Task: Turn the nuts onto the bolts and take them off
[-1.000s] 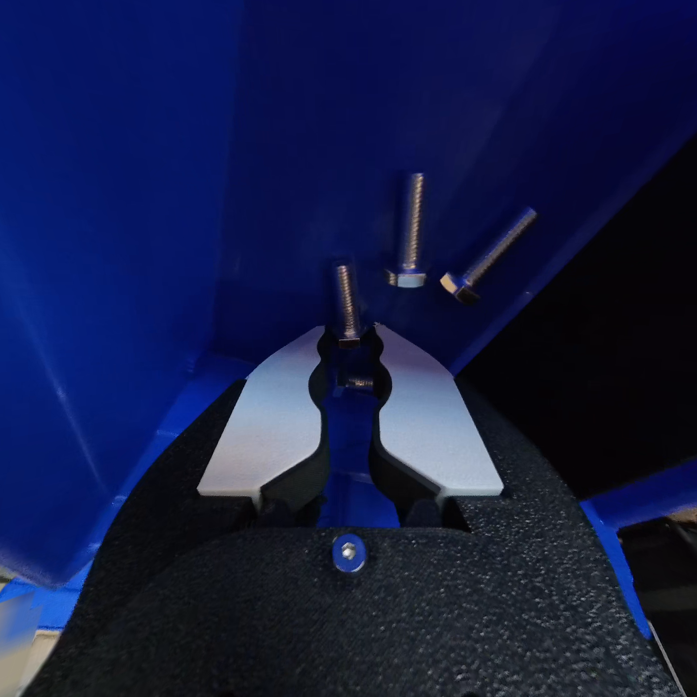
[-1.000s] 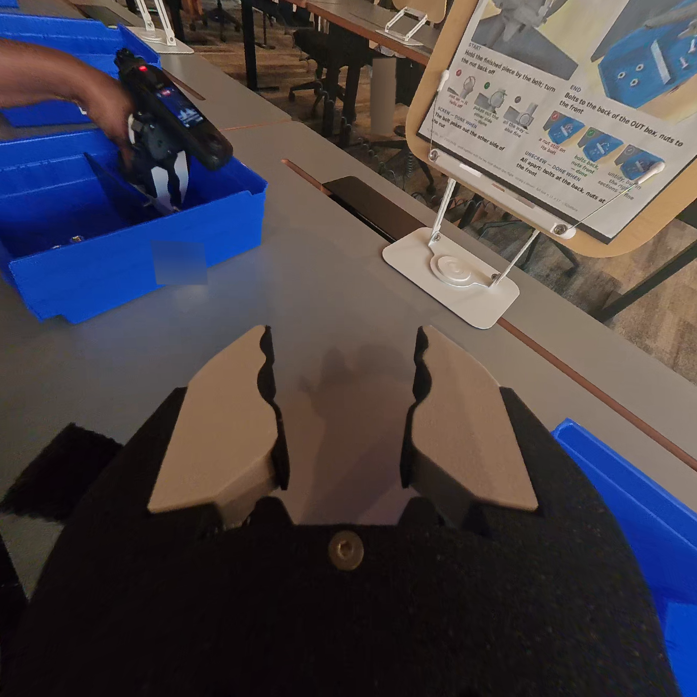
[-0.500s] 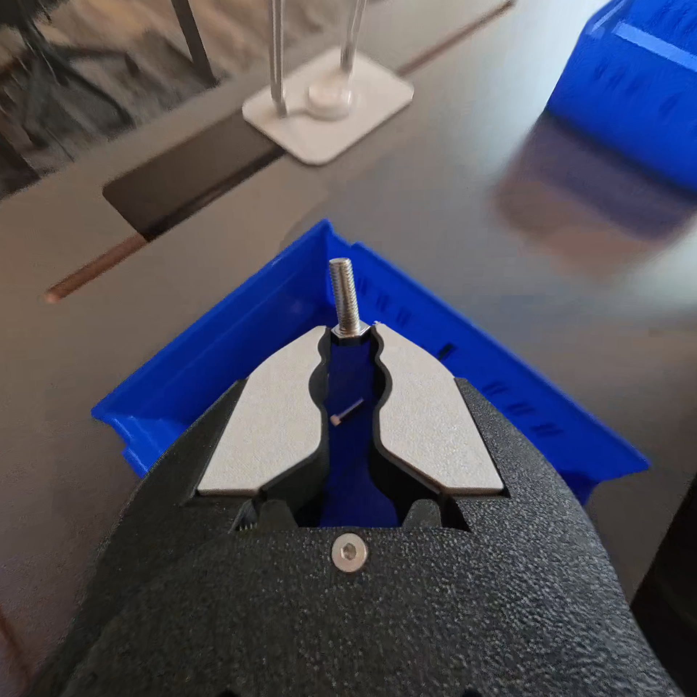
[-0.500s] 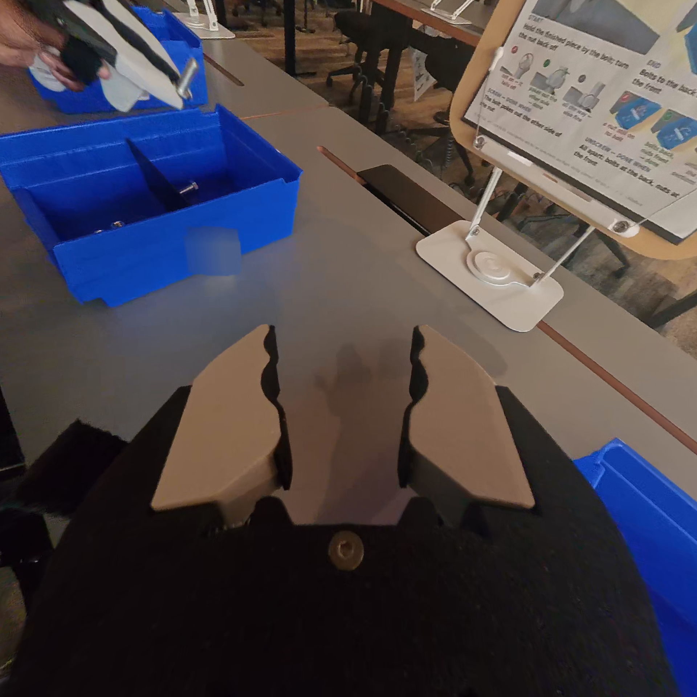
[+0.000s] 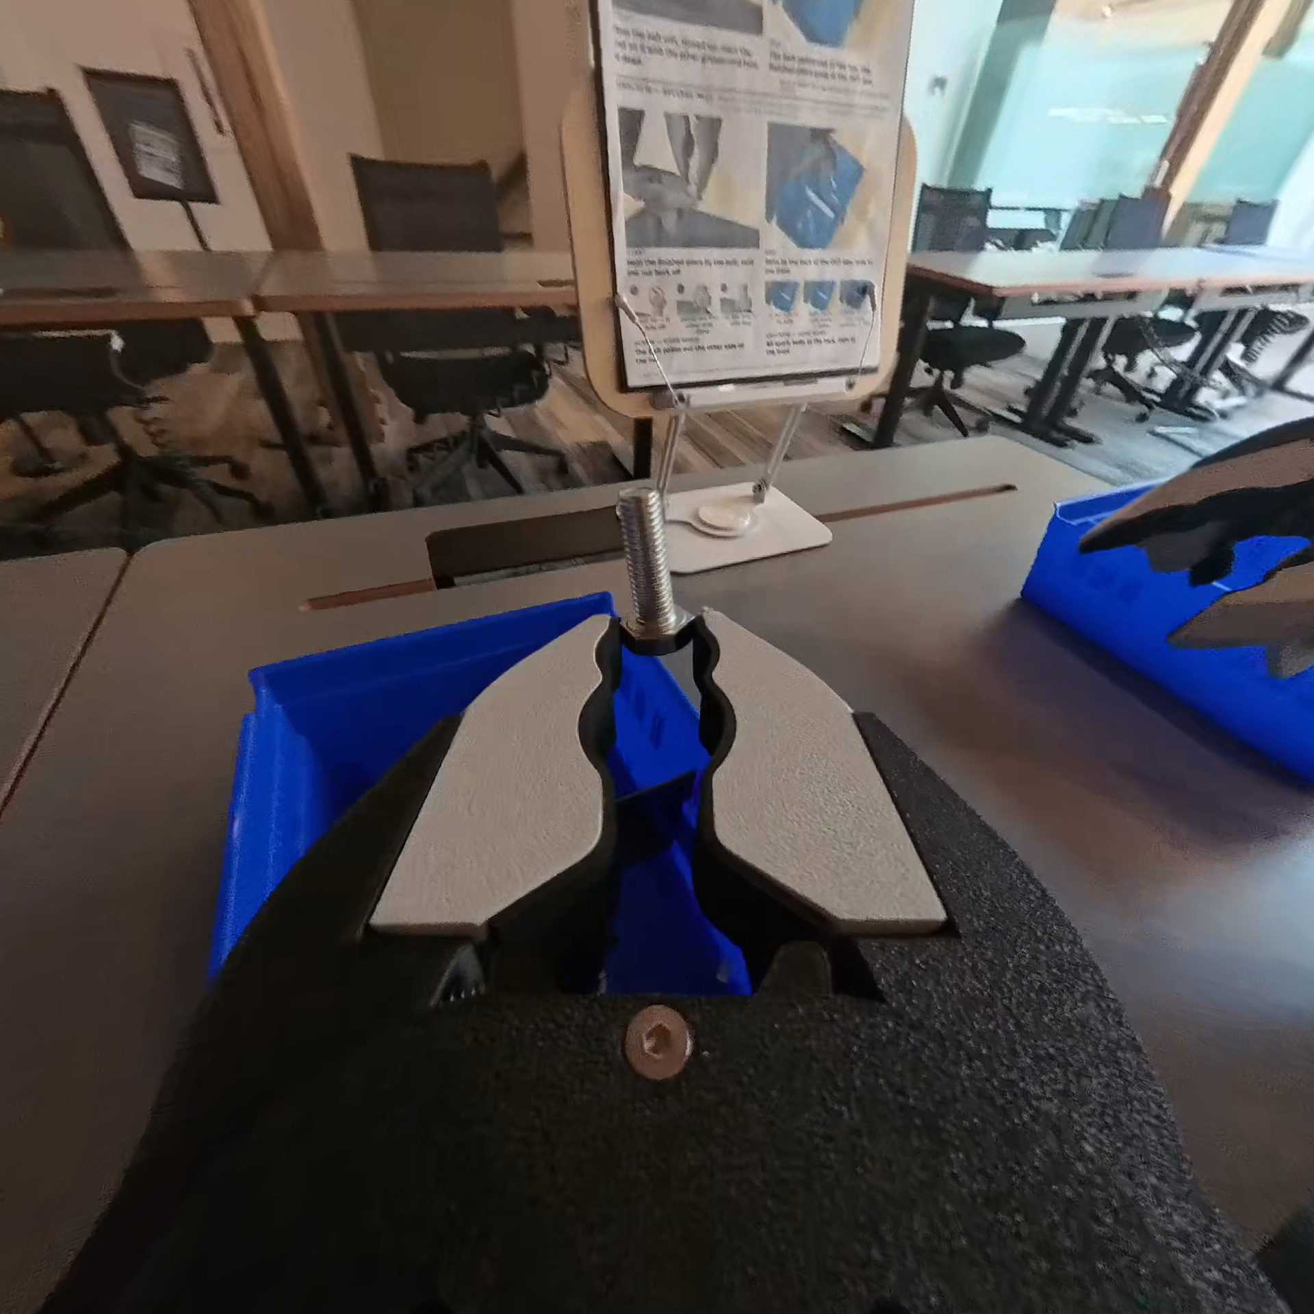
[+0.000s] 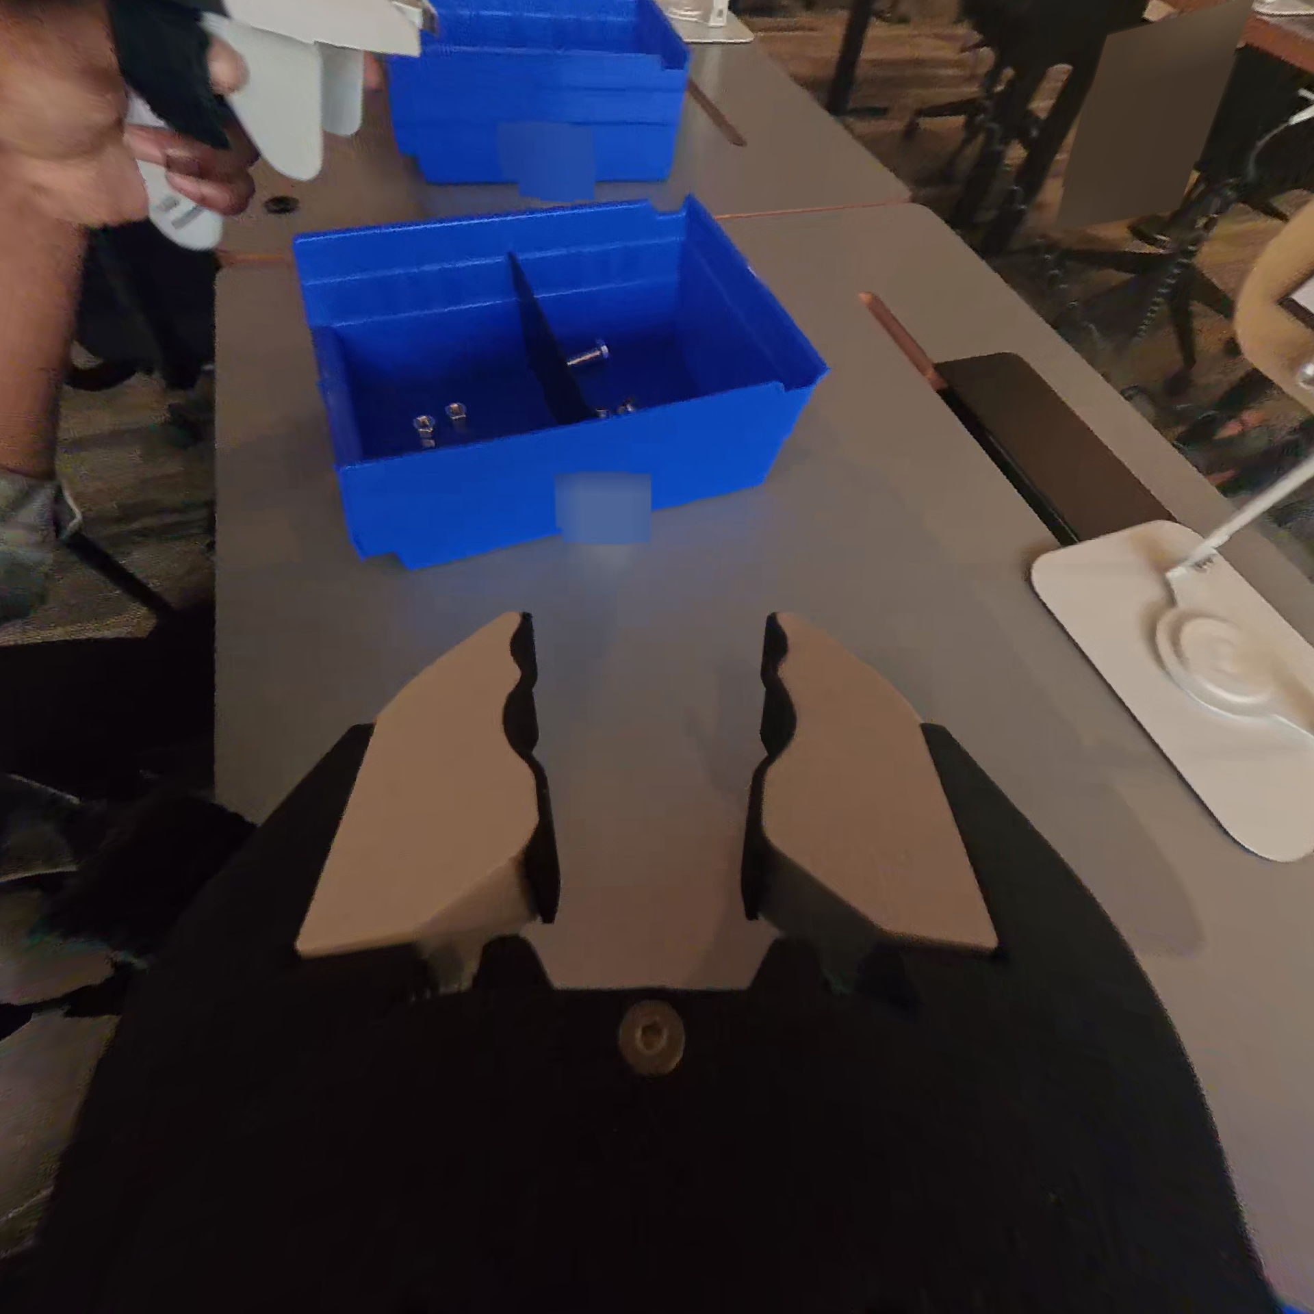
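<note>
My left gripper (image 5: pixel 658 633) is shut on the head of a silver bolt (image 5: pixel 645 565), whose thread points up and forward, above a blue bin (image 5: pixel 398 690). In the right wrist view the same left gripper (image 6: pixel 419 18) shows at the top left in a person's hand. My right gripper (image 6: pixel 647 640) is open and empty over the grey table, facing the blue divided bin (image 6: pixel 498 498). Bolts (image 6: pixel 589 355) lie in its right compartment and two bolts (image 6: pixel 437 419) in its left. The right gripper's fingers (image 5: pixel 1237 562) show at the right edge of the left wrist view.
An instruction board (image 5: pixel 746 213) on a white stand (image 6: pixel 1173 675) stands at the table's back. A second blue bin (image 6: pixel 540 92) lies behind the divided one. Another blue bin (image 5: pixel 1152 640) sits at the right. A dark slot (image 6: pixel 1045 448) runs along the table.
My left gripper lifted the bolt out of the blue bin and tilted up towards the board. My right gripper turned left towards the divided bin and stayed open.
</note>
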`<state>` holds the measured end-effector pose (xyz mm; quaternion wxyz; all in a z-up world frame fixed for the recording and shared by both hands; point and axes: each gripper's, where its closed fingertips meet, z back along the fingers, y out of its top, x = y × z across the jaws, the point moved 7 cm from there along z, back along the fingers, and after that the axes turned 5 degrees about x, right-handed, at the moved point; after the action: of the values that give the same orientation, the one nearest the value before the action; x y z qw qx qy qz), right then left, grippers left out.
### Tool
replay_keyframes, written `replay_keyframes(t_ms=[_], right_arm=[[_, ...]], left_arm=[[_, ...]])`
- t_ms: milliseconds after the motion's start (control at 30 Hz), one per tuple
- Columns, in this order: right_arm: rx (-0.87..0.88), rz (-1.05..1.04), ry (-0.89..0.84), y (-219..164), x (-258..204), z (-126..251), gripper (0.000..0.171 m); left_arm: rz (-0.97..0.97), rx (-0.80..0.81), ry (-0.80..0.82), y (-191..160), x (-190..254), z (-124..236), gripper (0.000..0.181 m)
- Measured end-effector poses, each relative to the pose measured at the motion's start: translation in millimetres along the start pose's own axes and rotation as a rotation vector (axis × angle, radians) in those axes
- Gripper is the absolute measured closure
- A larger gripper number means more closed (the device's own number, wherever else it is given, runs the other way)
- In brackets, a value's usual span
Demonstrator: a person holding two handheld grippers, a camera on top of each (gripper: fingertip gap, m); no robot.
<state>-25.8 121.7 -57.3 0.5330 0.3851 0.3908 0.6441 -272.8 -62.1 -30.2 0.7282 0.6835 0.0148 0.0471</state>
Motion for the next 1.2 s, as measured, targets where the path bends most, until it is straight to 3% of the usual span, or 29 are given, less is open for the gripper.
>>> replay_keyframes(t_ms=[200, 367, 633, 900, 1067, 1200], right_arm=[[0.028, -0.030, 0.053, 11, 15, -14, 0.114], [0.048, -0.021, 0.027, 23, 34, 3, 0.115], [0.044, 0.053, -0.014, 63, 55, 36, 0.117], [0.072, 0.041, -0.044, 55, 45, 57, 0.117], [0.085, 0.022, -0.013, 47, 34, 64, 0.118], [0.052, 0.073, 0.053, 63, 16, 56, 0.117]], left_arm=[[-0.032, 0.111, 0.002, -2, 48, 7, 0.162], [-0.061, 0.163, -0.232, -16, 105, -14, 0.162], [-0.101, 0.119, -0.556, -65, 176, -60, 0.162], [-0.064, 0.072, -0.855, -107, 202, -107, 0.162], [-0.119, 0.029, -0.954, -126, 210, -132, 0.162], [-0.138, 0.008, -0.956, -137, 218, -144, 0.162]])
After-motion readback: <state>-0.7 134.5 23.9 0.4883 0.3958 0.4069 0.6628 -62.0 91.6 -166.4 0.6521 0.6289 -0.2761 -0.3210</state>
